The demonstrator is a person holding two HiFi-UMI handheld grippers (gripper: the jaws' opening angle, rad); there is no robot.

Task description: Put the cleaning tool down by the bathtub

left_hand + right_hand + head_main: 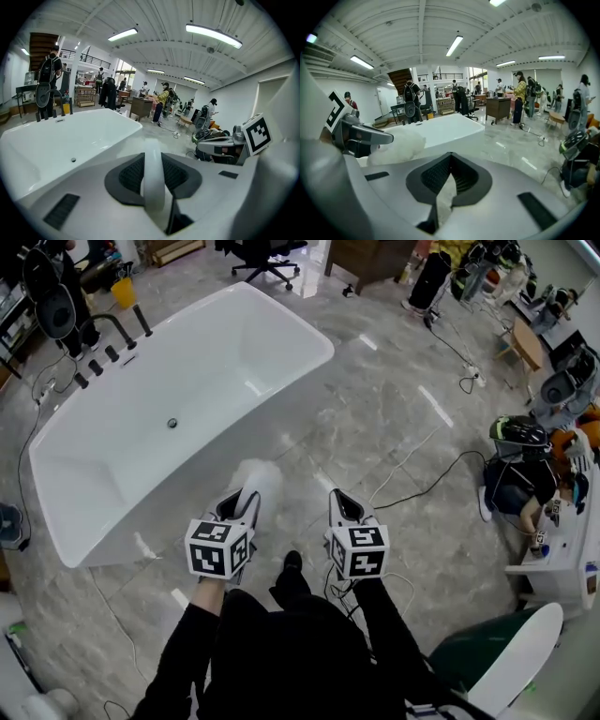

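Note:
The cleaning tool is white, with a fluffy head (259, 476) and a smooth white handle (153, 180). My left gripper (246, 499) is shut on that handle, which runs between its dark pads (131, 176). The fluffy head hangs over the grey floor just off the near long side of the white bathtub (309, 352). From the right gripper view the fluffy head (396, 143) shows beside the left gripper, in front of the bathtub (450, 126). My right gripper (343, 506) is a little to the right, level with the left, jaws shut on nothing (450, 161).
Black tap fittings (103, 343) stand at the tub's far left rim. A black cable (422, 486) and a white cable cross the marble floor to the right. Bags and gear (525, 456) crowd the right side. An office chair (267, 254) stands beyond the tub.

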